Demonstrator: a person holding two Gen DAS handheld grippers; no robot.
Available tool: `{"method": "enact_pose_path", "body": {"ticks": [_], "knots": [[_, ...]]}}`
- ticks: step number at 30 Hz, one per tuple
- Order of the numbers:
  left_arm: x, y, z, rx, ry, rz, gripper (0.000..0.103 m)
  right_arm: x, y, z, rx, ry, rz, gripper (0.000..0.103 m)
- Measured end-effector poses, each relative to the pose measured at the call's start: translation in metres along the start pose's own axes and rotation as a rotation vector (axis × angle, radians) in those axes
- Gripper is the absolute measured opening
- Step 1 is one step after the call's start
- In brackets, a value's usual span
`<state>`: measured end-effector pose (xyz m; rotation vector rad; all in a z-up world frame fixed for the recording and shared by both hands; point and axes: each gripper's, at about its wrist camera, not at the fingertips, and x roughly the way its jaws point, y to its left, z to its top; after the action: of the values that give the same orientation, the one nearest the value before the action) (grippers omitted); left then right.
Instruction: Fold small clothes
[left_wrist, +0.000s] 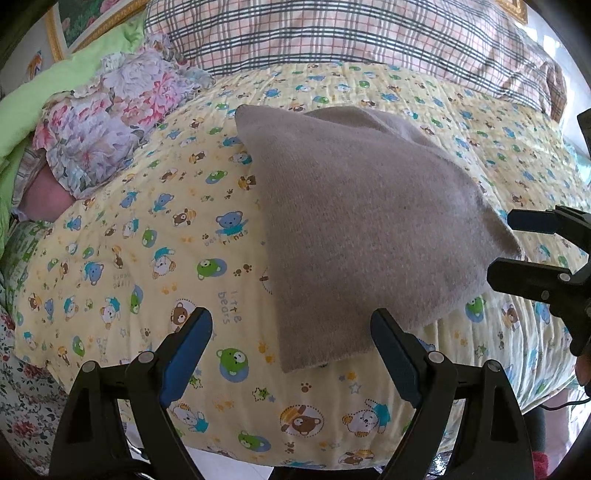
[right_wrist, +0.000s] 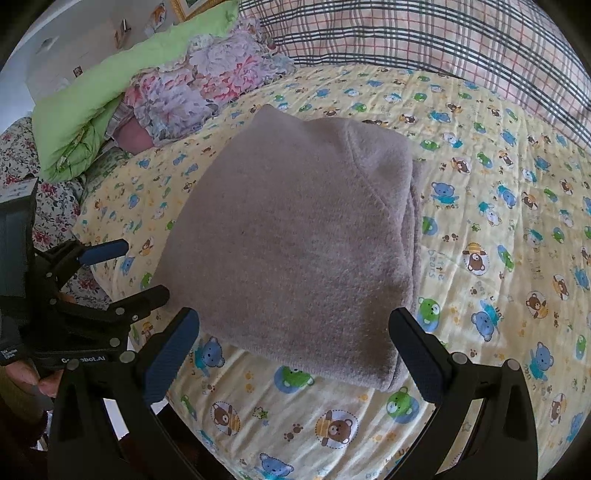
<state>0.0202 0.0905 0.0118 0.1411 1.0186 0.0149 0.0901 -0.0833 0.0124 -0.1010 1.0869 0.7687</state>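
The left gripper (left_wrist: 291, 332) hangs with its jaws wide and nothing between the pads, the near left corner of the folded grey cloth (left_wrist: 354, 236) lying just ahead of them. The right gripper (right_wrist: 293, 334) is spread just as wide and empty, poised over the cloth's near edge without touching it. The cloth lies flat in a rough square on the bear-print quilt (right_wrist: 498, 229), its layered fold at the right side. Bare quilt surrounds it on all sides. Farther back lie a floral pillow (left_wrist: 110, 122), a green blanket (right_wrist: 96, 107) and a plaid cover (left_wrist: 332, 33).
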Motion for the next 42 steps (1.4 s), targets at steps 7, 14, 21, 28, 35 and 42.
{"method": "enact_pose_path", "body": {"ticks": [7, 14, 21, 28, 35, 42], "knots": [[0.001, 0.001, 0.005, -0.005, 0.003, 0.001, 0.088, 0.0, 0.0, 0.002, 0.003, 0.003, 0.002, 0.102], [0.001, 0.001, 0.006, -0.007, 0.006, 0.003, 0.088, 0.0, -0.002, 0.004, 0.008, 0.005, 0.009, 0.102], [0.001, 0.001, 0.006, -0.007, 0.005, 0.003, 0.088, 0.0, -0.001, 0.004, 0.007, 0.008, 0.011, 0.102], [0.001, 0.001, 0.007, 0.002, 0.001, 0.002, 0.088, 0.0, 0.001, 0.005, 0.006, 0.007, 0.011, 0.102], [0.0, 0.002, 0.008, 0.0, 0.001, 0.003, 0.088, 0.0, 0.001, 0.005, 0.006, 0.008, 0.013, 0.102], [-0.001, 0.003, 0.011, 0.0, -0.003, 0.003, 0.088, 0.0, 0.002, 0.006, 0.007, 0.007, 0.013, 0.102]]}}
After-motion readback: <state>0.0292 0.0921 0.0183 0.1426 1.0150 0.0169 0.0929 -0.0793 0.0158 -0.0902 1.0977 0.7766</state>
